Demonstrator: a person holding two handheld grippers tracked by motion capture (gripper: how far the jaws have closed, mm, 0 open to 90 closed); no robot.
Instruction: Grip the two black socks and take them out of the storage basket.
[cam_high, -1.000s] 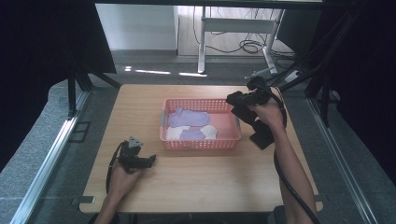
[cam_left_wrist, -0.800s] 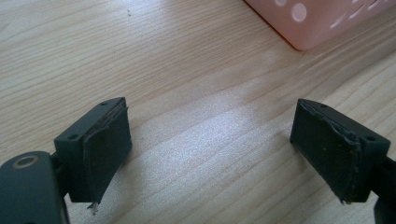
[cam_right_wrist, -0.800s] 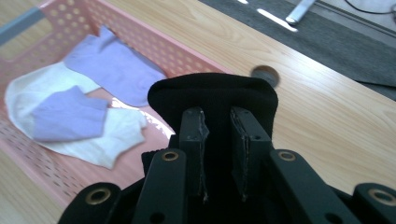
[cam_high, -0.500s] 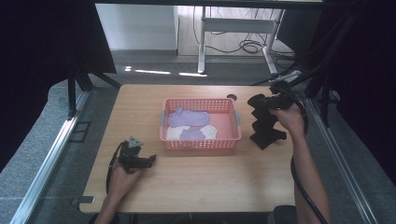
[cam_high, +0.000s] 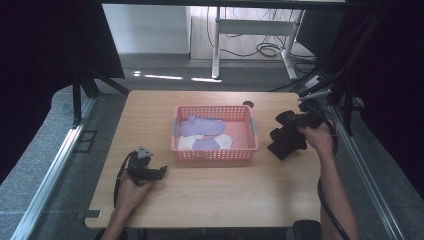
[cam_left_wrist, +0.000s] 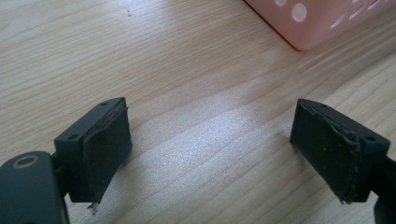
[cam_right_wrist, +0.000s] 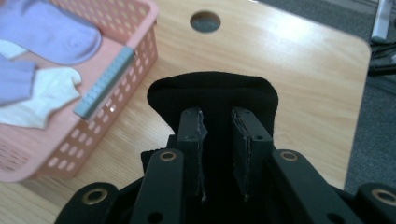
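A pink basket stands mid-table with purple socks and white socks in it. To its right, my right gripper is shut on a black sock that hangs down to the tabletop. In the right gripper view the two jaws stand close together at my right gripper, with the black sock pinched between them and the basket to their left. My left gripper rests on the table left of the basket. Its jaws stand wide open at my left gripper over bare wood.
A round cable hole sits in the wooden table behind the basket. The table's right edge runs close to the right hand. A basket corner shows ahead of the left gripper. Dark frames and rails flank the table.
The right gripper has carried the black sock from above the basket's right end out to the right and down beside the basket. The left gripper has stayed put.
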